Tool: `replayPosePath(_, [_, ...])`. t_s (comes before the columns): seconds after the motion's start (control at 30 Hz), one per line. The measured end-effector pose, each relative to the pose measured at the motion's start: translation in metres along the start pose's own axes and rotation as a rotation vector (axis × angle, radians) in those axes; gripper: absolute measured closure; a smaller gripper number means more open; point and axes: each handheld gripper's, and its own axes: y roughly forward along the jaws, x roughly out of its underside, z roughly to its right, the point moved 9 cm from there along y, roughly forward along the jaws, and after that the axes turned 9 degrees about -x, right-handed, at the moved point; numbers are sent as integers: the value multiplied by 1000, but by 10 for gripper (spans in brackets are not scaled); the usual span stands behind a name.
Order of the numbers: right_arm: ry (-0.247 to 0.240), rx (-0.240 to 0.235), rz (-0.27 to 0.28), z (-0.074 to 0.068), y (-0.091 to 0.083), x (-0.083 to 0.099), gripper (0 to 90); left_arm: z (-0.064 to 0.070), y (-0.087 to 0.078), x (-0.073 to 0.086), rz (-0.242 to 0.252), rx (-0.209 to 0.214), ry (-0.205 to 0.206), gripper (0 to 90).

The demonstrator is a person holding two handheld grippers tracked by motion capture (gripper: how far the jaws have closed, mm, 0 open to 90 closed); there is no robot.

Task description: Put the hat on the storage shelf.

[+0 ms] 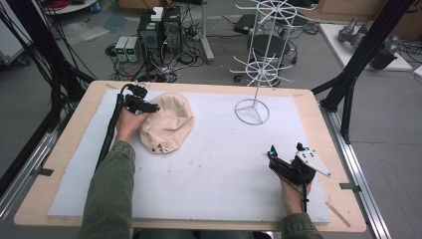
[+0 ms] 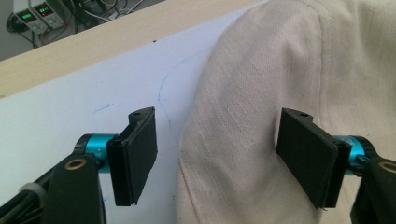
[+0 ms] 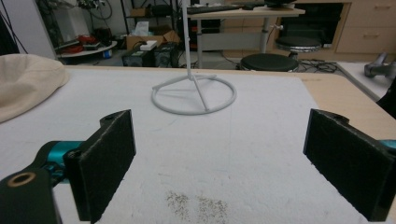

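cream cap (image 1: 166, 123): one — near edge behind left gripper (image 2: 217, 154)
grippers: two — left, right gripper (image 3: 224, 163) both wide

A grey floor (image 1: 74, 45) is spreading past the surface (image 1: 318, 107), with power supplies (image 1: 127, 48) and tangled cables (image 1: 169, 62) sitting on it. Black stools (image 3: 268, 60) are standing by a desk (image 3: 233, 11); drawers (image 3: 366, 25) are lining the back.

High view looks down; gripper views skim low, sharing the cap (image 1: 166, 122).
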Motion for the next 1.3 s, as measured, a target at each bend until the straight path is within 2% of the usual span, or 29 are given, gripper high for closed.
replayPosePath(0.03, [-6, -2, -2, 0, 1, 0, 81, 0, 0, 0, 0, 0, 0, 303])
replayPosePath(0.07, [-4, -4, -4, 0, 1, 0, 81, 1, 2, 2, -10, 25, -28, 311])
replayPosePath(0.2, [-38, -6, -3, -3, 0, -1, 81, 2, 7, 6, -30, 64, -69, 319])
replayPosePath(0.3, [-54, -7, -1, -3, 0, -1, 81, 1, 10, 8, -33, 68, -70, 322])
replayPosePath(0.47, [-43, 2, 5, 0, -1, -2, 81, 2, 15, 12, -53, 70, -75, 321])
replayPosePath(0.53, [-39, 1, 5, 0, -1, -2, 81, 4, 16, 13, -59, 84, -69, 350])
replayPosePath(0.6, [-37, 5, 6, 1, -1, -2, 81, 5, 16, 13, -57, 74, -58, 362])
replayPosePath(0.63, [-49, 5, 13, 1, -2, -3, 82, 7, 15, 13, -49, 59, -20, 389])
replayPosePath(0.73, [-76, 1, 15, -2, -3, -4, 82, 10, 14, 12, -45, 59, 7, 476])
replayPosePath(0.8, [-100, 2, 15, -5, -3, -5, 82, 11, 14, 13, -43, 59, 4, 508])
replayPosePath(0.9, [-128, -3, 15, -8, -3, -5, 82, 11, 15, 14, -32, 26, 7, 573])
replayPosePath(1.0, [-132, -6, 16, -8, -2, -5, 82, 10, 14, 14, -25, 11, -11, 629])
replayPosePath(1.07, [-115, -4, 8, -6, -1, -4, 82, 9, 13, 13, -26, 3, -20, 678])
replayPosePath(1.17, [-103, 0, 14, -4, -2, -4, 82, 7, 10, 12, -21, -15, -10, 736])
replayPosePath(1.2, [-100, 1, 15, -3, -2, -5, 82, 6, 8, 12, -14, -9, -6, 750])
replayPosePath(1.3, [-93, 8, 16, -2, -2, -5, 82, 4, 4, 12, -2, 27, -34, 781])
